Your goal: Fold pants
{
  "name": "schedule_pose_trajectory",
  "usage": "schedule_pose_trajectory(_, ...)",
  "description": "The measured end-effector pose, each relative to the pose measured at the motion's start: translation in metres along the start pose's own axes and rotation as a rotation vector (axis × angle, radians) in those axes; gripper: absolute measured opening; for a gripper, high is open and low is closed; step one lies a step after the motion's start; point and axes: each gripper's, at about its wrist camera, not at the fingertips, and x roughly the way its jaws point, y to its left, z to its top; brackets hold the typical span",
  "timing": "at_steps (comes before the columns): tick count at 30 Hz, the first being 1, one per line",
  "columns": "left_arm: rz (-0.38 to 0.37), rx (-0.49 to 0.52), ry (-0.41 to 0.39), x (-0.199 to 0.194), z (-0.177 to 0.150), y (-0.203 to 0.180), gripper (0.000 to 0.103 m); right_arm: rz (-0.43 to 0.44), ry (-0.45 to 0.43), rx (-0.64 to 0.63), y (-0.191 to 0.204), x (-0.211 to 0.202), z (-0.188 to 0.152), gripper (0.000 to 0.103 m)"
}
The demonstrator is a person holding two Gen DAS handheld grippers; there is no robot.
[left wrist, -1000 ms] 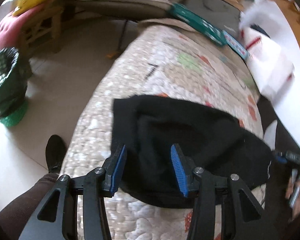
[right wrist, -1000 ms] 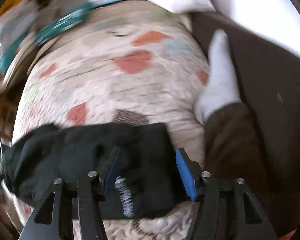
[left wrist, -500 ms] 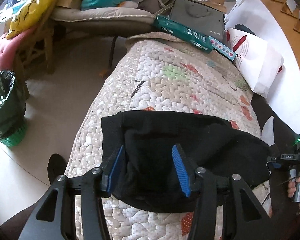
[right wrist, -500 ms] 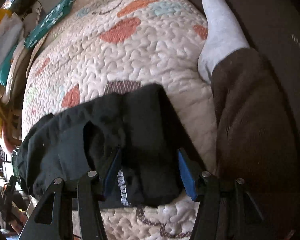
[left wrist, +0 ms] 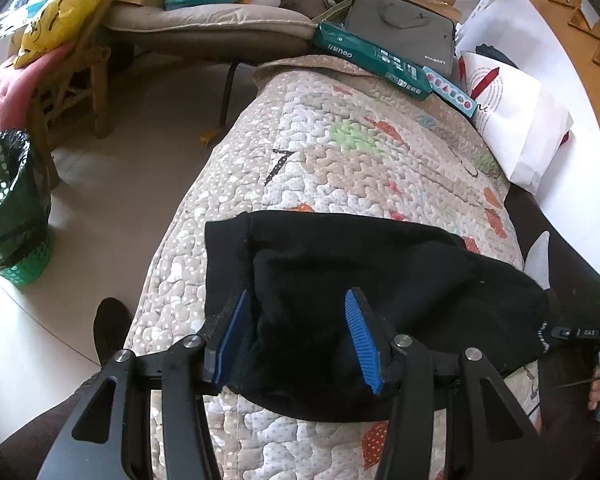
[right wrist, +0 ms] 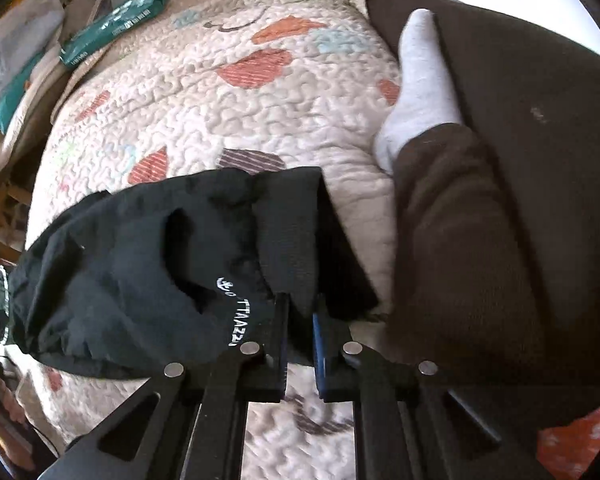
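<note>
The black pants [left wrist: 360, 264] lie folded in a band across a patterned quilt [left wrist: 340, 152]. My left gripper [left wrist: 296, 336] is open, its blue pads either side of the near left edge of the pants, gripping nothing. In the right wrist view the pants [right wrist: 140, 256] show white lettering near the hem. My right gripper [right wrist: 300, 340] is shut on the near right edge of the pants. It also shows at the far right of the left wrist view [left wrist: 580, 334].
A leg in brown trousers [right wrist: 452, 240] with a white sock [right wrist: 416, 80] lies right of the pants. A green box [left wrist: 372, 60], grey laptop bag [left wrist: 404, 32] and white paper bag [left wrist: 516, 120] sit at the quilt's far end. A green bin [left wrist: 8, 208] stands on the floor left.
My right gripper has closed on the right edge of the pants; it was open before. The left gripper stays open over the left edge.
</note>
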Motion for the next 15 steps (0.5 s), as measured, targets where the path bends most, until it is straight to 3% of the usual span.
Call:
schedule_pose_trajectory(3,0.005,0.006,0.009,0.002,-0.001,-0.001,0.049,-0.118,0.000,-0.039,0.000,-0.004,-0.001,0.010)
schedule_pose_trajectory(8,0.013,-0.004,0.030,0.006,-0.003,0.002,0.050,-0.145,0.099,-0.010,-0.011,0.010,-0.004,0.012)
schedule_pose_trajectory(12,0.052,-0.005,0.073,0.015,-0.005,0.004,0.050,-0.125,0.148,-0.001,-0.013,0.015,-0.003,0.029)
schedule_pose_trajectory(14,0.070,-0.009,0.096,0.019,-0.007,0.006,0.050,-0.105,0.116,0.025,-0.016,0.004,0.000,0.044)
schedule_pose_trajectory(15,0.077,-0.016,0.105,0.021,-0.007,0.007,0.050,-0.110,0.084,0.044,-0.017,-0.006,0.000,0.060)
